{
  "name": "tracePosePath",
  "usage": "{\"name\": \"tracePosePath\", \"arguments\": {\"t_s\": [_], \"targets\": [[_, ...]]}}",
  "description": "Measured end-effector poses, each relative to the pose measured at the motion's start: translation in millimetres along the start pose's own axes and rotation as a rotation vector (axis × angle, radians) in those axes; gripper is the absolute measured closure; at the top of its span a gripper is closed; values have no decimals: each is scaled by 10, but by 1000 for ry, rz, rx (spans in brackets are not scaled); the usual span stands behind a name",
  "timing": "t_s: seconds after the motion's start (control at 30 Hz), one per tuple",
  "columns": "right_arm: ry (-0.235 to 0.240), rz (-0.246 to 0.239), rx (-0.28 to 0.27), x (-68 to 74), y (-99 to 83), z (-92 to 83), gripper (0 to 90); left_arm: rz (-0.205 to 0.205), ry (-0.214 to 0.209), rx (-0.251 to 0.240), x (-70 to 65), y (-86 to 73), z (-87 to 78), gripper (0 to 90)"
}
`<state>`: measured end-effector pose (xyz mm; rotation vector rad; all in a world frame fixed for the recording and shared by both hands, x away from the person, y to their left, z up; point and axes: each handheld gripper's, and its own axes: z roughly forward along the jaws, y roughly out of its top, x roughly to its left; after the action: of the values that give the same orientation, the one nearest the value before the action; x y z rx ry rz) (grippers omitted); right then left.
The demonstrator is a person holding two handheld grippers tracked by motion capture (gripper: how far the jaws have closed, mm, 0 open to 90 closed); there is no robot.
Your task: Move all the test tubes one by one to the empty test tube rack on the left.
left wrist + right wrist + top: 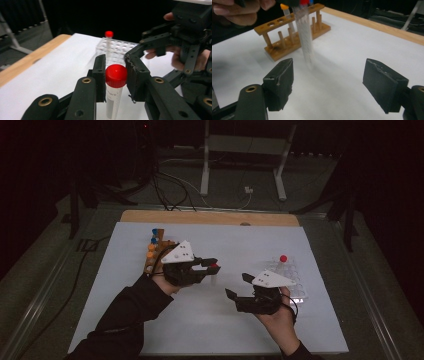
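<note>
Red-capped tube [115, 86] hanging upright, pinched in left gripper [212, 265]; right gripper [238, 286] wide open, empty, nearer clear rack [295, 270] by desk's right edge.

Two grippers work over the white tabletop [150, 335]: the left gripper [212, 265] and the right gripper [239, 285]. Two racks stand on it: one wooden rack [152, 251] near the far left corner and one clear plastic rack [295, 280] toward the right edge. Two red-capped tubes are seen: one red-capped tube [114, 92] between the left gripper's pads, and one standing tube [283, 261] in the clear rack. The wooden rack carries several tubes with orange and blue caps [152, 246]; their exact number cannot be told.
</note>
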<state>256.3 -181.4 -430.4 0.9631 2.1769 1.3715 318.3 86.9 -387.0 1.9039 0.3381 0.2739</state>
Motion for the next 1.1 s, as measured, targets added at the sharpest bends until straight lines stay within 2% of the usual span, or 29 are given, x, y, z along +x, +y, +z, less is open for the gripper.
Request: {"name": "tracePosePath", "arguments": {"t_s": [0.1, 0.2, 0.27, 0.33, 0.37, 0.43, 0.8, 1.1], "targets": [[-36, -2, -20, -2, 7, -21, 144, 2, 35, -5, 63, 31, -133, 720], [-45, 5, -25, -8, 13, -38, 55, 1, 72, -10, 129, 48, -272, 720], [-34, 5, -25, -15, 9, -48, 7, -3, 101, -11, 169, 50, -363, 720], [5, 19, -23, -31, 2, -60, 7, -10, 126, -15, 212, 42, -450, 720], [-2, 20, -24, -32, 2, -63, 7, -12, 141, -16, 229, 37, -492, 720], [16, 30, -36, -43, 4, -80, 0, -23, 158, -22, 269, 23, -576, 720], [22, 36, -39, -68, 6, -97, 0, -50, 277, -8, 450, -114, -960, 719], [23, 35, -41, -68, 8, -108, 0, -74, 358, 5, 560, -265, -1237, 720]]}}
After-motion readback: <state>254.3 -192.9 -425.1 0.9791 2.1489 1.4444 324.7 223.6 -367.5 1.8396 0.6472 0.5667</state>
